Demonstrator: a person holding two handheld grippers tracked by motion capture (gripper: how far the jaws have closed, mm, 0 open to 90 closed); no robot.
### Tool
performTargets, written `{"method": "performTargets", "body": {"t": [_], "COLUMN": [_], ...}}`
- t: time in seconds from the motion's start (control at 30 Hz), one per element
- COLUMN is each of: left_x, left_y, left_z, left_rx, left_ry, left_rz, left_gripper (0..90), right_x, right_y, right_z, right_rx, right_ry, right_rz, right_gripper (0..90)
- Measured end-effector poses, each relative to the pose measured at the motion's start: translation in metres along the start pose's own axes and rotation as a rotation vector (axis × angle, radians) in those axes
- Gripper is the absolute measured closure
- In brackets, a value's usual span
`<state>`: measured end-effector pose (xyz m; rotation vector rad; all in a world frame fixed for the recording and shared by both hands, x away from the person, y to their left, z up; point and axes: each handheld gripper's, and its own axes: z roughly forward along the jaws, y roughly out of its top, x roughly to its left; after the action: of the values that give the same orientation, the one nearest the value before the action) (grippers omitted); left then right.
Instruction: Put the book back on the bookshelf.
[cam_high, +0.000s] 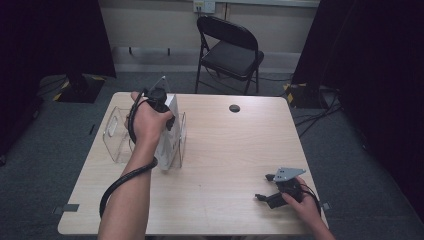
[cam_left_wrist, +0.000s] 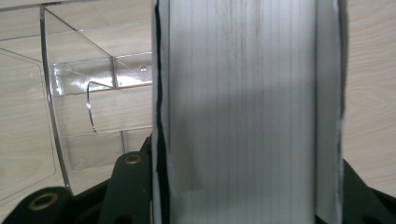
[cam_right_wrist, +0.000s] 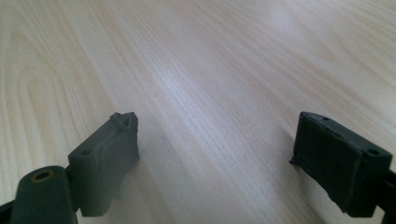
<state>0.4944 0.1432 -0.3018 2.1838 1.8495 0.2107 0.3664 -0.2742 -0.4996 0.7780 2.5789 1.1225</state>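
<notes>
A white book (cam_high: 169, 137) stands upright in a clear plastic rack (cam_high: 116, 134) on the left part of the table. My left gripper (cam_high: 159, 102) comes down on it from above, shut on the book. In the left gripper view the book's page edge (cam_left_wrist: 243, 107) runs up between the two black jaws, with the clear plastic rack (cam_left_wrist: 79, 93) to its left. My right gripper (cam_high: 264, 186) rests low near the front right of the table, open. In the right gripper view its fingers (cam_right_wrist: 109, 154) stand wide apart over bare wood, with nothing in the right gripper (cam_right_wrist: 217, 149).
The light wooden table (cam_high: 225, 150) has a small black round cap (cam_high: 234, 108) near its far edge. A black folding chair (cam_high: 230, 50) stands beyond the table. Dark curtains and cables flank both sides.
</notes>
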Motion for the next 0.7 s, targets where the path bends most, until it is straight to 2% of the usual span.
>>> {"method": "performTargets", "body": {"t": [0.07, 0.43, 0.7], "left_x": [-0.0004, 0.0014, -0.0007], "left_y": [0.0011, 0.0047, 0.0059], "left_z": [0.0010, 0.0051, 0.0073], "left_rx": [0.001, -0.005, -0.009], "left_ry": [0.013, 0.008, 0.019], "left_rz": [0.001, -0.012, -0.020], "left_gripper": [52.7, 52.7, 52.6], "right_x": [0.0000, 0.0002, 0.0001], "right_y": [0.0000, 0.0000, 0.0001], "right_z": [0.0000, 0.0000, 0.0001], "right_rx": [0.001, 0.002, 0.001], "right_ry": [0.001, -0.002, -0.001], "right_rz": [-0.001, -0.001, -0.001], "right_gripper": [12.9, 12.9, 12.8]}}
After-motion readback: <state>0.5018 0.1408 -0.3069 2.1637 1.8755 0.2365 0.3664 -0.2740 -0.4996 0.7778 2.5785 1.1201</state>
